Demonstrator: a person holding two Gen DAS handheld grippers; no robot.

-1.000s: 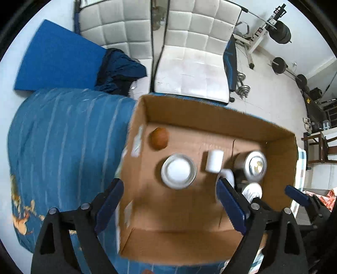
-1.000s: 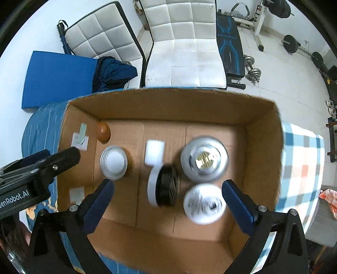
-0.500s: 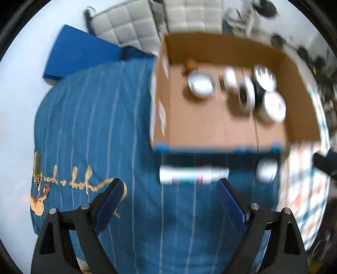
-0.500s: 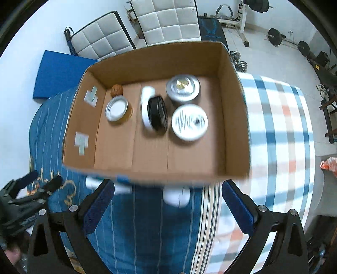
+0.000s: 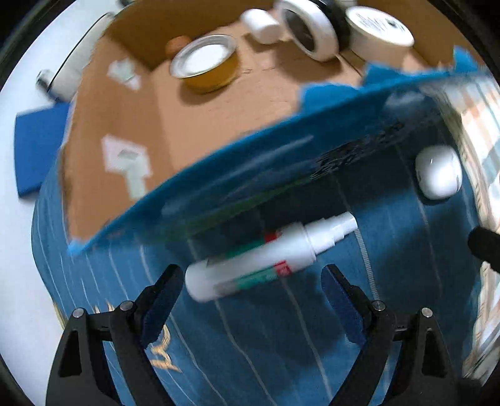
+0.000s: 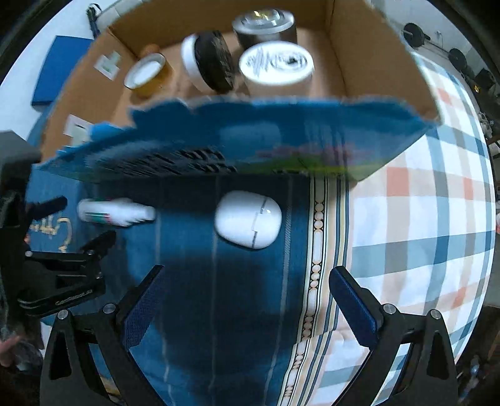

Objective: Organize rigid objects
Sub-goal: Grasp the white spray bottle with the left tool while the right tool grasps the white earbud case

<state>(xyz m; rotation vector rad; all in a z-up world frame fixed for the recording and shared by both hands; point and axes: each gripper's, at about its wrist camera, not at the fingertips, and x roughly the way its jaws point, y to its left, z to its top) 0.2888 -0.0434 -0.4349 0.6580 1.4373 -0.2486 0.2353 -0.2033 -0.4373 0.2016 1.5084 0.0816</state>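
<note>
The left gripper (image 5: 250, 299) hangs with its jaws wide apart and empty just short of a white spray bottle (image 5: 268, 256) lying on its side on the blue striped cloth (image 5: 281, 343), close to the blue outer wall of the cardboard box (image 5: 193, 125). The right gripper (image 6: 247, 303), likewise spread and empty, faces a white mouse (image 6: 248, 218) on the same cloth near the box. Only the right view shows the plaid cloth (image 6: 422, 234) and the silver tin (image 6: 264, 25) behind the white tub (image 6: 276, 62); both show the gold tin (image 5: 206, 62).

White spray bottle (image 5: 268, 256) lies flat — white case (image 6: 248, 219) beside it.
</note>
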